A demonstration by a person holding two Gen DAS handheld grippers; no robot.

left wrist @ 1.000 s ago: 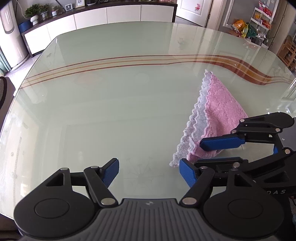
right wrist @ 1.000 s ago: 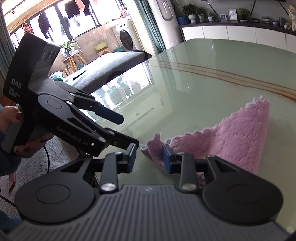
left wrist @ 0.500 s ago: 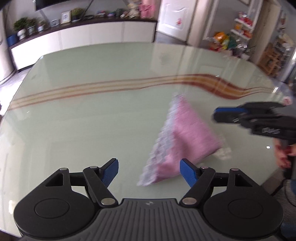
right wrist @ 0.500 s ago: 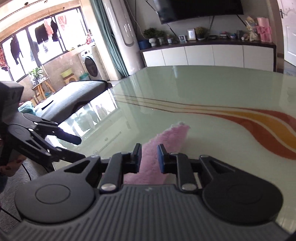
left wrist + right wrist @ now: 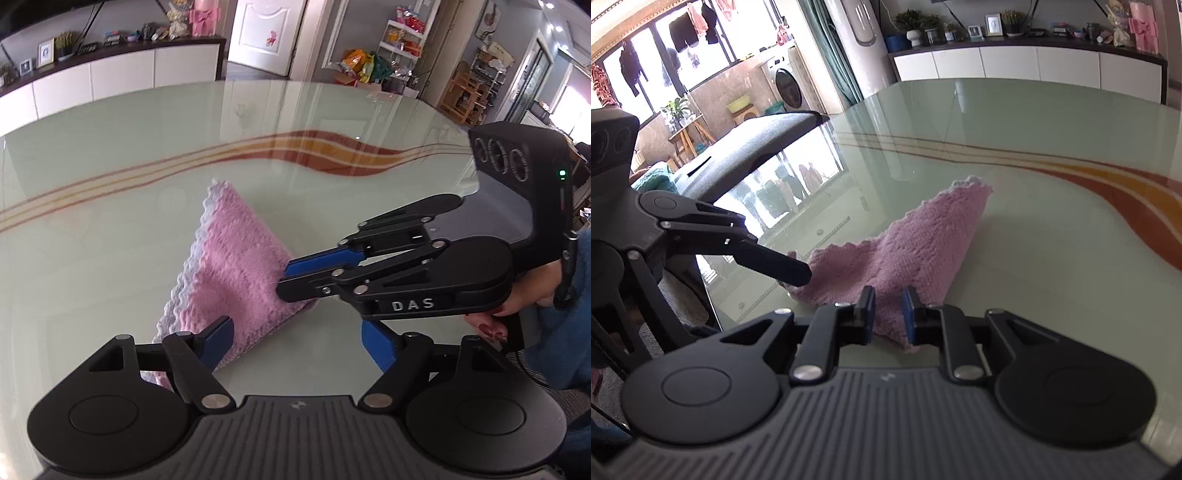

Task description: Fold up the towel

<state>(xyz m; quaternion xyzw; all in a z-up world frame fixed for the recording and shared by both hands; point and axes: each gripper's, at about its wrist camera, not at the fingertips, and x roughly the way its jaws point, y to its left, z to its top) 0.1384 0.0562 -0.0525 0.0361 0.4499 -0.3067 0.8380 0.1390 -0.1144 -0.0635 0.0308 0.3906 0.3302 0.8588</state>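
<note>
The left wrist camera sits low behind the left hand-held gripper [image 5: 295, 341], close above the table [image 5: 110, 229], and looks across the glass towards a white door [image 5: 267, 35] and shelves. The right wrist camera sits behind the right hand-held gripper [image 5: 888, 314], equally low, perhaps nearer the table's edge, and faces the window [image 5: 665, 48] and a white cabinet [image 5: 1015, 64]. Both views share the pink towel [image 5: 240, 273] [image 5: 905, 254] and the table's orange stripes [image 5: 314, 147] [image 5: 1126, 177], and each view shows the other hand-held gripper from the side.
</note>
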